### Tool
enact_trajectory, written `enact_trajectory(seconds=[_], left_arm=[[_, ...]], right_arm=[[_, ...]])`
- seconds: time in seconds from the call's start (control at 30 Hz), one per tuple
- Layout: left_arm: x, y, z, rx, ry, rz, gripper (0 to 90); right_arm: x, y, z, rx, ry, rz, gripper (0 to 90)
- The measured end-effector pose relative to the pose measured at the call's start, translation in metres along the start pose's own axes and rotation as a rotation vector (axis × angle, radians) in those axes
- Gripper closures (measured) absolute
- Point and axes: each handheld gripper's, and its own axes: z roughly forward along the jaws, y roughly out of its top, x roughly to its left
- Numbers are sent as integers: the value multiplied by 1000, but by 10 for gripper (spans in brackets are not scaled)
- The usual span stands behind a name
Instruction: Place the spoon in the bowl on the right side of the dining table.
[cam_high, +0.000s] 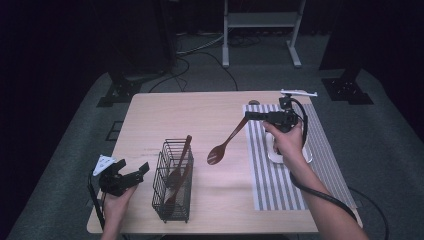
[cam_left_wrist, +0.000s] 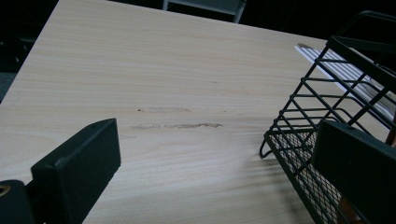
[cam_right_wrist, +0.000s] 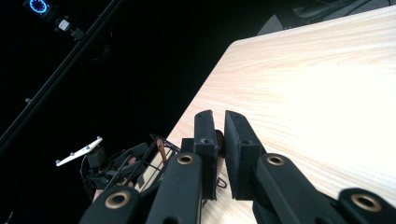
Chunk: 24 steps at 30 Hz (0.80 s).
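High view first, and over on the left the left gripper (cam_high: 131, 176) sits low at the near edge of the counter (cam_high: 200, 110), in the person's left hand (cam_high: 116, 202), jaws spread wide with nothing between them. Left gripper view backs that up: two black jaws far apart, bare wood grain between, and the wire basket (cam_left_wrist: 327, 121) just beside the jaw at the right of that view, not touching as far as I can see. Moving right in the high view, that black wire basket (cam_high: 173, 181) stands upright on the counter, with two brown utensils (cam_high: 179, 167) leaning inside it, handles poking up past the rim. Next along, a brown spoon (cam_high: 223, 146) hangs in the air above the wood, bowl down and toward the basket, handle rising to the right gripper (cam_high: 250, 116). Those jaws are clamped tight on the handle's end; in the right gripper view the right gripper (cam_right_wrist: 219, 135) shows its jaws pressed nearly together with a sliver of brown spoon (cam_right_wrist: 219, 140) handle pinched between them. Farther right, the person's right hand (cam_high: 287, 140) hovers over a striped placemat (cam_high: 280, 185), where a small white dish (cam_high: 272, 152) lies partly hidden under the hand.
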Motion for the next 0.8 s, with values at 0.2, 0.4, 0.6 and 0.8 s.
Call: enact_trajectory(seconds=[0.2,0.4,0.6,0.8], left_arm=[[0,0,0,0,2,7,2],[0,0,0,0,1,6,2],[0,0,0,1,1,5,2],[0,0,0,0,2,7,2]], right_arm=[[-5,-3,-3,-1,-6,6,833],[-11,-5,-5,-7,-12,14,833],[-18,-8,-9,-11,-25,29,833],[-23,-10,-12,-11,-36,38,833]])
